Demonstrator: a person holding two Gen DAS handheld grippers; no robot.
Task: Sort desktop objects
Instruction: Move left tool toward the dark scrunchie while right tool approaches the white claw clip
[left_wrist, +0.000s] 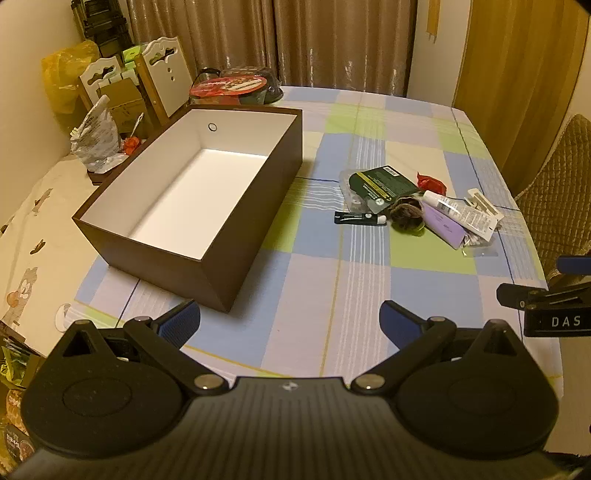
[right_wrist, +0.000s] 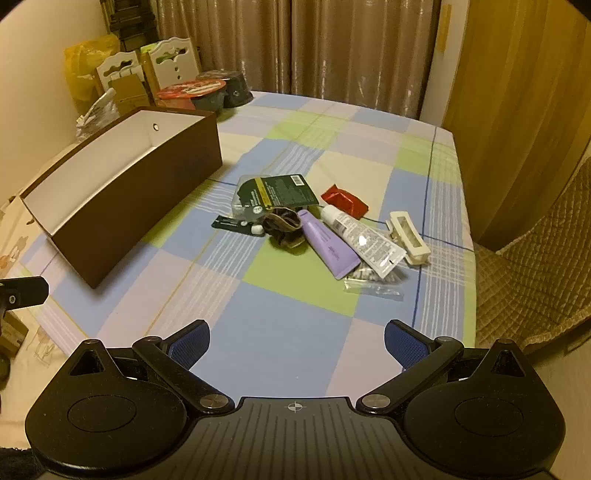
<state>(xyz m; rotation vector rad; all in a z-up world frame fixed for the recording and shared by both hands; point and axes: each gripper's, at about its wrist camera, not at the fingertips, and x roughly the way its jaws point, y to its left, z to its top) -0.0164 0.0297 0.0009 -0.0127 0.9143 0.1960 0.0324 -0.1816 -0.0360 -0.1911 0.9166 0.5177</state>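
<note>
Right wrist view: both grippers (right_wrist: 295, 343) (left_wrist: 290, 325) spread over bare tablecloth (right_wrist: 280, 332), box (right_wrist: 122, 206) leftward.

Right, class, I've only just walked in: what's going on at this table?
A person holds a pair of tongs in each hand above a checked tablecloth. Both the left tongs and the right tongs are open and hold nothing. The brown box is empty. A small pile waits beside it: a purple tube, a white tube, a green packet and a white clip. Sorting hasn't begun.
</note>
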